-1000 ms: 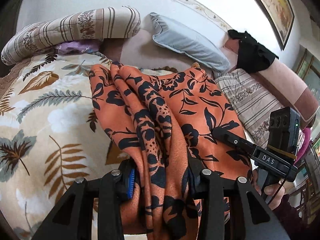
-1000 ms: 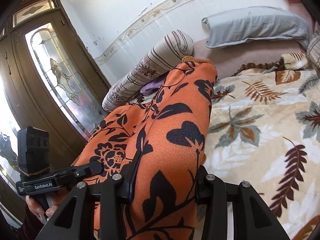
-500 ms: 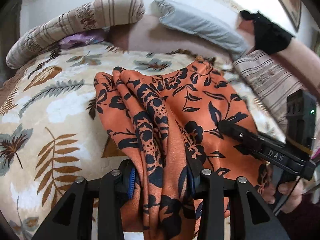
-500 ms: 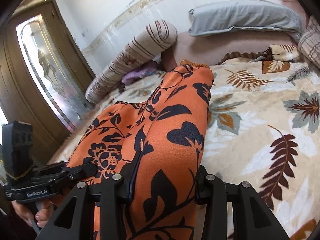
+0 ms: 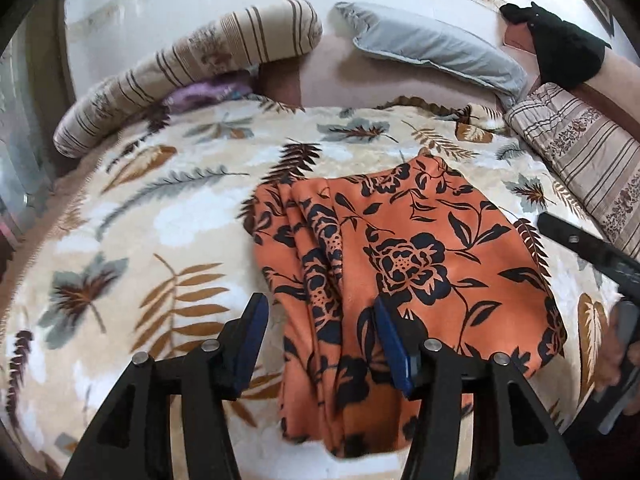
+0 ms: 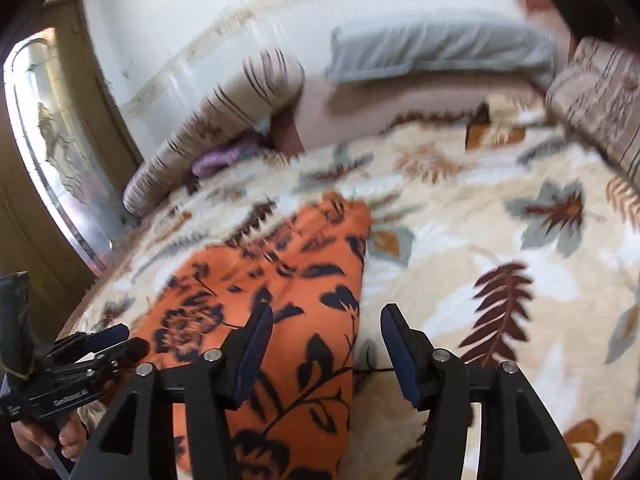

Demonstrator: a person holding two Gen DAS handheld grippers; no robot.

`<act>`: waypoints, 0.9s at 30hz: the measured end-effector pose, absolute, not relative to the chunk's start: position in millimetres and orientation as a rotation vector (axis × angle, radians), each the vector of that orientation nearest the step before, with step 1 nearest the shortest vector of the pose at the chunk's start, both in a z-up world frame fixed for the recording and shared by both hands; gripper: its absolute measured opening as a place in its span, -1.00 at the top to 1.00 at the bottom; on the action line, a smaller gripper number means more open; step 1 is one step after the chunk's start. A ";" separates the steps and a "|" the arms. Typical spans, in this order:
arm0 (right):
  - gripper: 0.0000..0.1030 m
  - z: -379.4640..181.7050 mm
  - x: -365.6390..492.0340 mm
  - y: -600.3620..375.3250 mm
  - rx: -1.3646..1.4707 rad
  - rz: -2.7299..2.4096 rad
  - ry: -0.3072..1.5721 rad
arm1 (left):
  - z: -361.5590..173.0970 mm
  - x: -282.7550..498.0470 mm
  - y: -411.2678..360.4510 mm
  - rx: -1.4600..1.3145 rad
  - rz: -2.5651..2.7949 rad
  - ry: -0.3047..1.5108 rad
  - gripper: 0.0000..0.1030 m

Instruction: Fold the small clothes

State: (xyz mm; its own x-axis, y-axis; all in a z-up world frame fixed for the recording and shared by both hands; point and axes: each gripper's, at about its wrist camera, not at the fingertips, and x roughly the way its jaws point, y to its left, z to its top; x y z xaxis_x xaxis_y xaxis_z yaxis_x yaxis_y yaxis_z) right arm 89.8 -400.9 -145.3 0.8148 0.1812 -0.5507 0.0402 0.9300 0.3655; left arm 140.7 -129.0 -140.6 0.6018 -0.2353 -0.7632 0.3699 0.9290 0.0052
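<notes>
A bed with a leaf-print blanket (image 5: 132, 240) fills both views. The left gripper (image 5: 320, 336) stands wide, nothing pinched, with the bunched left edge of the orange floral garment (image 5: 404, 256) lying between its fingers. The right gripper (image 6: 326, 344) is also spread wide (view blurred) over the garment's right edge, which lies flat on the blanket.

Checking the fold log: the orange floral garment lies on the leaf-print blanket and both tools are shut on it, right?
Not quite. The orange floral garment does lie on the leaf-print blanket, but both tools are open: the left tool in the left wrist view, the right tool in the right wrist view.
</notes>
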 end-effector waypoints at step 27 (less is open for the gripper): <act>0.00 -89.1 21.6 -373.0 0.315 0.042 0.612 | -43.1 80.3 -120.8 0.282 -0.211 0.638 -0.62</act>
State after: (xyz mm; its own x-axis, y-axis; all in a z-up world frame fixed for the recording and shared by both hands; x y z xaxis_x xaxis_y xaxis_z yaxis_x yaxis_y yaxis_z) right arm 21.6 -373.0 -89.1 0.8190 0.1315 -0.5586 0.0541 0.9513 0.3034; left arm 80.3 -120.8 -43.1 0.7842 -0.1072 -0.6112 0.2793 0.9405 0.1935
